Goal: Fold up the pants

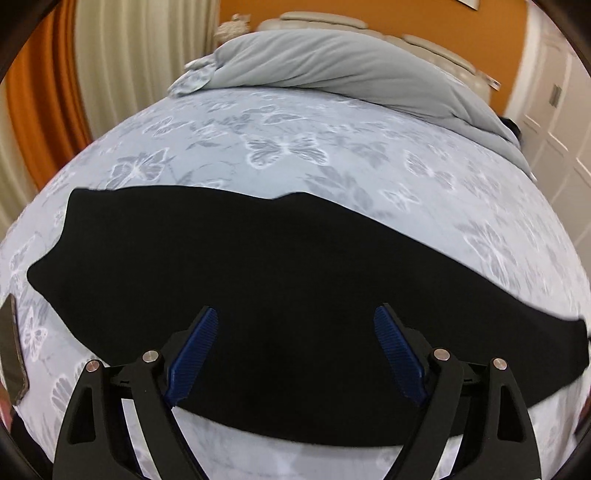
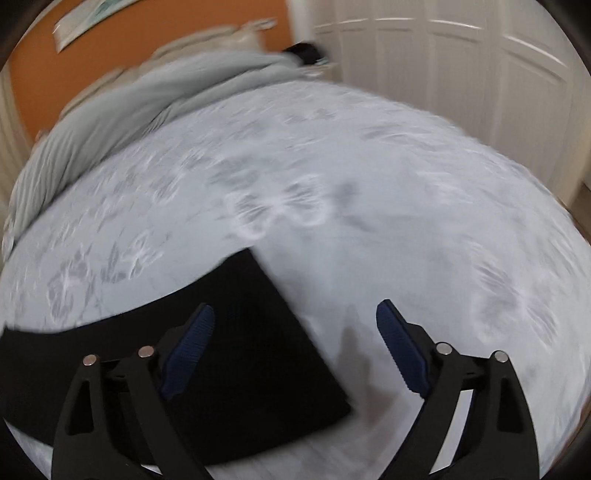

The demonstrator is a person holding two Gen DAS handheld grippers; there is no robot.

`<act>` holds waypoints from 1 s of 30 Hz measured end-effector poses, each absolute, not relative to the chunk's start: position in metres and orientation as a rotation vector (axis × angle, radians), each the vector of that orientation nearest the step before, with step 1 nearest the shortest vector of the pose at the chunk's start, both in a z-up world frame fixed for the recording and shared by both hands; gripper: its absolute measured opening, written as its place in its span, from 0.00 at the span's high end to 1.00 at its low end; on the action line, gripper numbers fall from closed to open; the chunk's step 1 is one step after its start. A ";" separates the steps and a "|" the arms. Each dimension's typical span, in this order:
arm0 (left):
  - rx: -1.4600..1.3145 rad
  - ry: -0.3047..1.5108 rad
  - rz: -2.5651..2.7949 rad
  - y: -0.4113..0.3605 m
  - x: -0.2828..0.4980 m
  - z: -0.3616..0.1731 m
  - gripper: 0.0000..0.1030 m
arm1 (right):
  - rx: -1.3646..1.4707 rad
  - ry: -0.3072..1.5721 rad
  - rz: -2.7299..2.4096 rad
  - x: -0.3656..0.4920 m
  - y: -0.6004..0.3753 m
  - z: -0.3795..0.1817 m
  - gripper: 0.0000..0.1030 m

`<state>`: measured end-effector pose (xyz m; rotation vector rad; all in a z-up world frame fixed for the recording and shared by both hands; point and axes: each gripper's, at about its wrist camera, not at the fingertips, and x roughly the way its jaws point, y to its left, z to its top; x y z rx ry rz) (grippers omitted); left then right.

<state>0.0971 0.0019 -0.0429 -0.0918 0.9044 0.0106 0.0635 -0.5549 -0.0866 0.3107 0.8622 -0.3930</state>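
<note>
Black pants [image 1: 258, 258] lie flat in a long band across a pale blue butterfly-print bed sheet [image 1: 295, 147]. My left gripper [image 1: 296, 310] hovers over their middle, its blue pads spread wide with nothing pinched between them. In the blurred right wrist view, one squared end of the pants [image 2: 240, 332] stops on the sheet [image 2: 369, 221]. My right gripper [image 2: 295, 306] stands open astride that end's edge: the left pad is over the black cloth, the right pad over bare sheet. Whether any pad touches the cloth I cannot tell.
A rolled grey blanket [image 1: 332, 62] lies along the far side of the bed. A dark flat object [image 1: 11, 350] rests at the sheet's left edge. White panelled doors [image 2: 443, 55] stand beyond the bed on the right, against an orange wall [image 1: 443, 22].
</note>
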 end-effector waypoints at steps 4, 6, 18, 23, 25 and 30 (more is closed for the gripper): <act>0.045 0.869 0.002 -0.014 0.097 -0.045 0.16 | 0.281 0.837 -0.343 0.075 -0.540 -0.059 0.92; 0.080 0.851 0.031 -0.014 0.101 -0.047 0.16 | 0.302 0.740 -0.361 0.064 -0.544 -0.032 0.90; -0.027 0.950 0.022 0.003 0.108 -0.055 0.16 | 0.487 0.935 -0.385 -0.019 -0.592 -0.076 0.58; -0.003 0.937 0.017 -0.005 0.105 -0.052 0.16 | 0.394 0.984 -0.339 -0.007 -0.576 -0.096 0.60; 0.001 0.946 0.018 -0.006 0.104 -0.054 0.16 | 0.450 0.982 -0.269 0.007 -0.573 -0.102 0.85; -0.027 0.947 0.021 0.001 0.105 -0.052 0.16 | 0.400 0.807 -0.281 0.003 -0.555 -0.038 0.92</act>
